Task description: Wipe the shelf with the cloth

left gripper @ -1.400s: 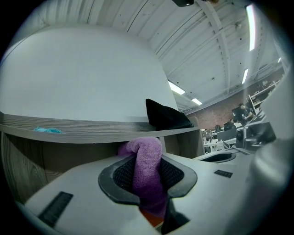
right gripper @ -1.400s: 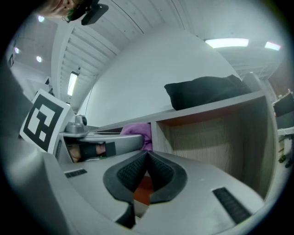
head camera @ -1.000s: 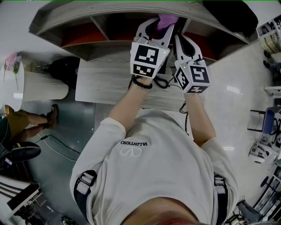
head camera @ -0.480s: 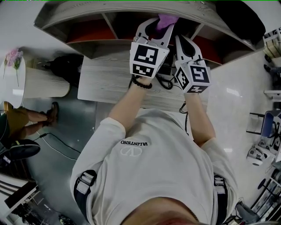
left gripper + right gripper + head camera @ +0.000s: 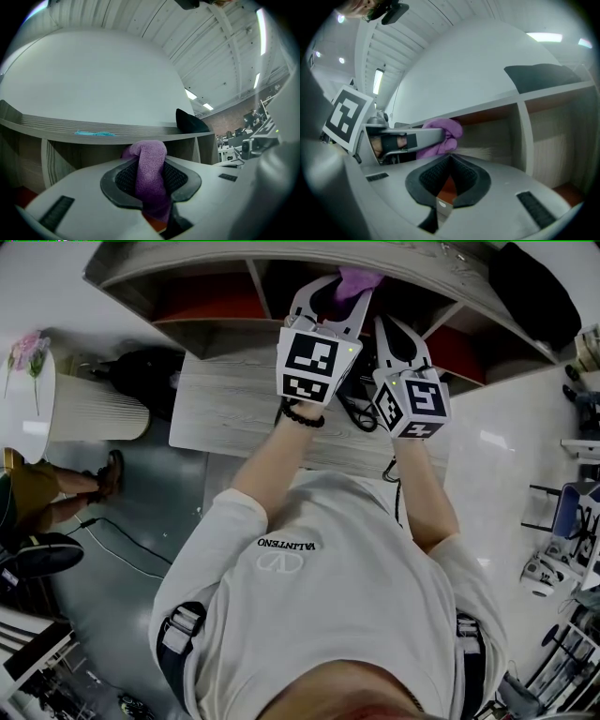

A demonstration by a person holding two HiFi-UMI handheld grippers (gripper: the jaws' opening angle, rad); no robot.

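Purple microfibre cloth (image 5: 150, 161) at grey wood-grain shelf unit (image 5: 234, 404)
Left gripper (image 5: 151, 180) jaws clamped on the cloth, held at a compartment opening under the top board; right gripper (image 5: 449, 161) just beside, jaws together, nothing between.

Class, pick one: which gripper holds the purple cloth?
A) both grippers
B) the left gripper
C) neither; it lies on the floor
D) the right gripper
B: the purple cloth is pinched between the jaws of the left gripper, while the right gripper is shut on nothing.
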